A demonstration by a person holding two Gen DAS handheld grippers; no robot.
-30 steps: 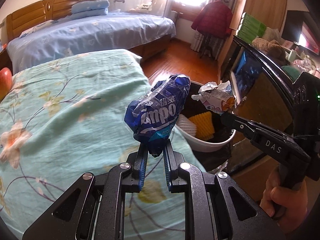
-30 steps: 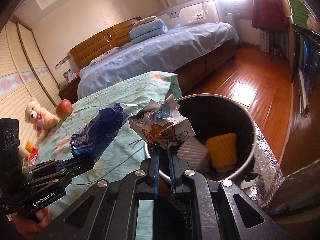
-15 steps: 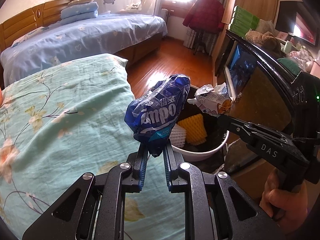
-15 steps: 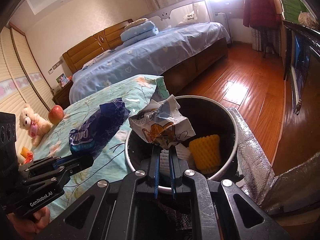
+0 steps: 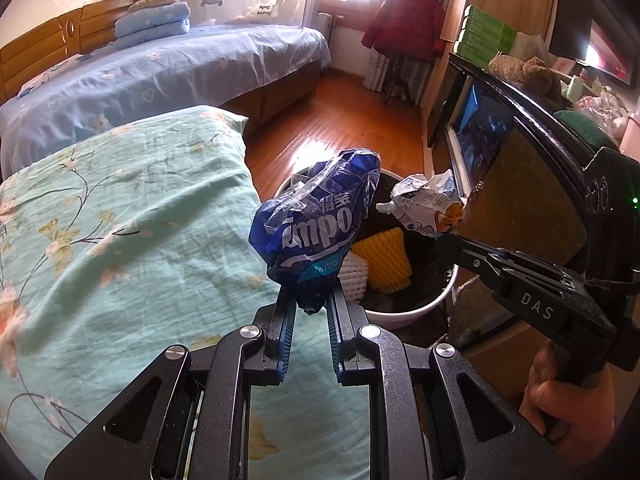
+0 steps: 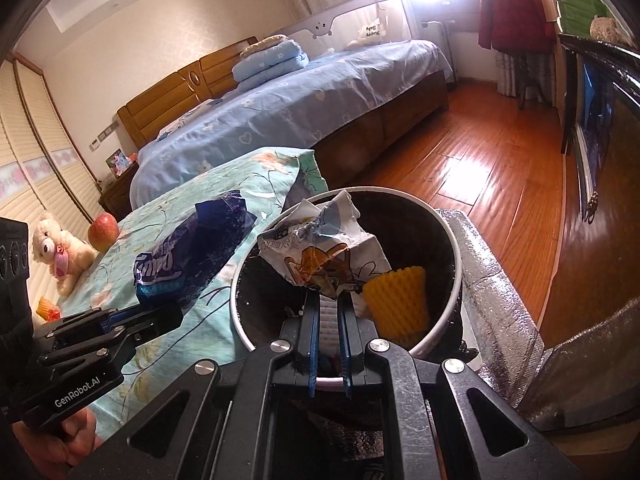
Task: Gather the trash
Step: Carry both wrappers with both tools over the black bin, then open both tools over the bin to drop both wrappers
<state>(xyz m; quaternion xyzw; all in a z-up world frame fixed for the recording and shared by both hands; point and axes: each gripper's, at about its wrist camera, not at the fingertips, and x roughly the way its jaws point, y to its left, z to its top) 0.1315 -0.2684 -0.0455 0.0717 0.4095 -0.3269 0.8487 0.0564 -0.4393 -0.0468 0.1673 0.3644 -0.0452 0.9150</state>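
My left gripper (image 5: pixel 310 296) is shut on a crumpled blue tissue wrapper (image 5: pixel 316 232), held above the bed's edge beside the bin; it also shows in the right wrist view (image 6: pixel 192 256). My right gripper (image 6: pixel 330 300) is shut on a crumpled white cartoon wrapper (image 6: pixel 324 252), held over the bin's mouth; the wrapper also shows in the left wrist view (image 5: pixel 428 208). The round white trash bin (image 6: pixel 456 288) has a dark inside and holds a yellow foam net (image 6: pixel 400 304) and a white foam net (image 5: pixel 354 274).
The bed with a green flowered cover (image 5: pixel 120 240) lies left of the bin. A silver foil mat (image 6: pixel 488 292) lies right of the bin. A dark TV cabinet (image 5: pixel 520 168) stands to the right. An apple (image 6: pixel 103 231) and a teddy bear (image 6: pixel 60 252) lie on the bed.
Both grippers have moved closer to the bin with their wrappers. The right gripper's wrapper now hangs over the bin's opening.
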